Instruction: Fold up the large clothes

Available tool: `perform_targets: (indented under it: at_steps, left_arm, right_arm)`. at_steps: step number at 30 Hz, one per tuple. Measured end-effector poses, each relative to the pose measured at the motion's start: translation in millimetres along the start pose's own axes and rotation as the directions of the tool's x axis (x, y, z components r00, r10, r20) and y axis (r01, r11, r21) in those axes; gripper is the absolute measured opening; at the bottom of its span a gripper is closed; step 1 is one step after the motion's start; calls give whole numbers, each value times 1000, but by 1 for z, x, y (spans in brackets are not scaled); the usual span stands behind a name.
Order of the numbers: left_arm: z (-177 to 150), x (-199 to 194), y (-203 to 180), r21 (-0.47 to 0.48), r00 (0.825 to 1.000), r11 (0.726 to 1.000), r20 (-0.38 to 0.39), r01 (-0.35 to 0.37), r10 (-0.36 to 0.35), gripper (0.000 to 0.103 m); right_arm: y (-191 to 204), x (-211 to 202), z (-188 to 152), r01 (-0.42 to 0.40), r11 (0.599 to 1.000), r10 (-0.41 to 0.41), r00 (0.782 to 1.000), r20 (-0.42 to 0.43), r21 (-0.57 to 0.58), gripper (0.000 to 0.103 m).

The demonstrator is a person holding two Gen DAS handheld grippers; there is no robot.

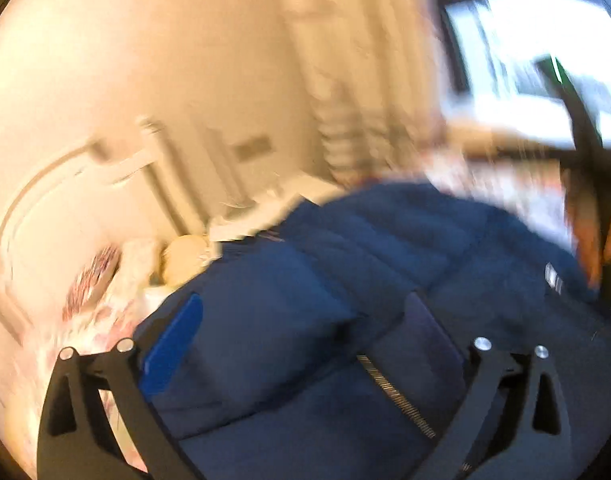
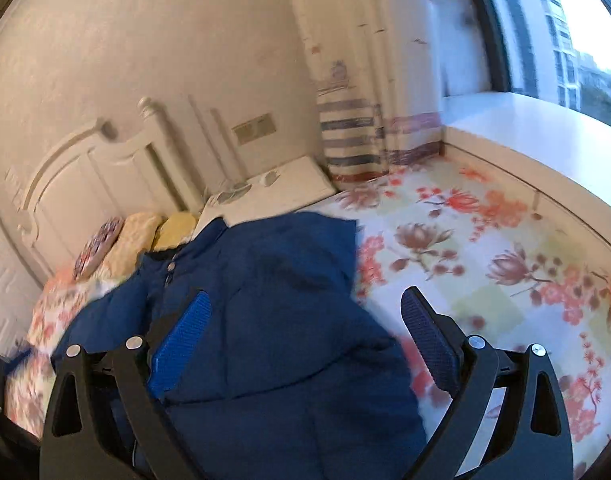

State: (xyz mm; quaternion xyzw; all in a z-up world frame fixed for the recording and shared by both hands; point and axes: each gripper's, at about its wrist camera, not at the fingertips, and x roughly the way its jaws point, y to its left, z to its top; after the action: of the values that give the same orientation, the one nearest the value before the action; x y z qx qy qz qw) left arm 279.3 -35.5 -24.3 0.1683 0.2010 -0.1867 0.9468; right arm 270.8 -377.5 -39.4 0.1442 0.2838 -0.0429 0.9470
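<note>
Both grippers' fingers stand wide apart, with nothing clamped between them. On the left gripper [image 1: 301, 344], the blue pads frame the navy padded jacket [image 1: 345, 280], which fills the lower half of a blurred frame, its zipper [image 1: 397, 396] running diagonally at lower centre. On the right gripper [image 2: 309, 340], the left pad [image 2: 181, 344] overlaps the same jacket [image 2: 265, 320], heaped at lower centre-left on the floral bedsheet [image 2: 485, 260]. White headboard [image 2: 77, 176] sits at middle left, striped curtain [image 2: 357, 80] at upper centre.
</note>
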Motion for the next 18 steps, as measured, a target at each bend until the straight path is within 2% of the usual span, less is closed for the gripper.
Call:
perform_targets:
  at_steps: [1,2,3,4,5,6,7,8,9,11,13,15,17,18]
  left_arm:
    - [-7,-8,34,-123,1000,992,0,-31,31,101]
    - [-15,-9,66,-249,996,964,-23,-90,87,100]
    - [-24,-7,90,-348,988,925,-61,-152,139,99]
    - [-37,-1,118,-458,974,860,-128,-225,187,91]
    - [-56,8,148,-563,960,779,-212,-274,184,78]
    - [-68,12,162,-605,954,744,-250,-285,163,74]
    - [-82,21,173,-632,945,714,-295,-301,138,71]
    - [-87,26,175,-628,939,711,-315,-317,140,71]
    - [-92,33,174,-600,928,725,-341,-338,151,71]
    - [-96,44,166,-545,918,765,-366,-344,152,71]
    - [-101,50,157,-519,914,785,-381,-339,142,72]
    - [-106,58,154,-490,898,796,-415,-355,145,74]
    - [-116,56,159,-497,896,790,-421,-359,142,87]
    - [-120,57,162,-504,895,784,-423,-362,142,90]
  right_arm:
    - [16,1,-3,-26,998,25,1000,-6,-62,92]
    - [36,3,-7,-53,988,50,999,-21,-144,92]
    - [57,6,-13,-74,969,65,997,-44,-238,92]
    - [78,7,-21,-87,941,71,996,-61,-328,92]
    - [106,9,-32,-96,892,74,995,-67,-442,89]
    - [124,8,-42,-106,851,83,994,-68,-514,88]
    - [147,6,-56,-132,787,108,991,-75,-603,85]
    - [168,4,-69,-157,726,133,987,-87,-669,81]
    - [181,3,-77,-174,687,147,984,-99,-706,81]
    - [207,5,-91,-198,615,161,979,-124,-763,80]
    - [221,13,-94,-216,596,160,976,-150,-773,80]
    - [233,29,-94,-240,595,149,971,-189,-767,80]
    - [242,42,-95,-261,588,140,965,-221,-766,80]
    - [248,48,-98,-277,576,136,960,-243,-769,80]
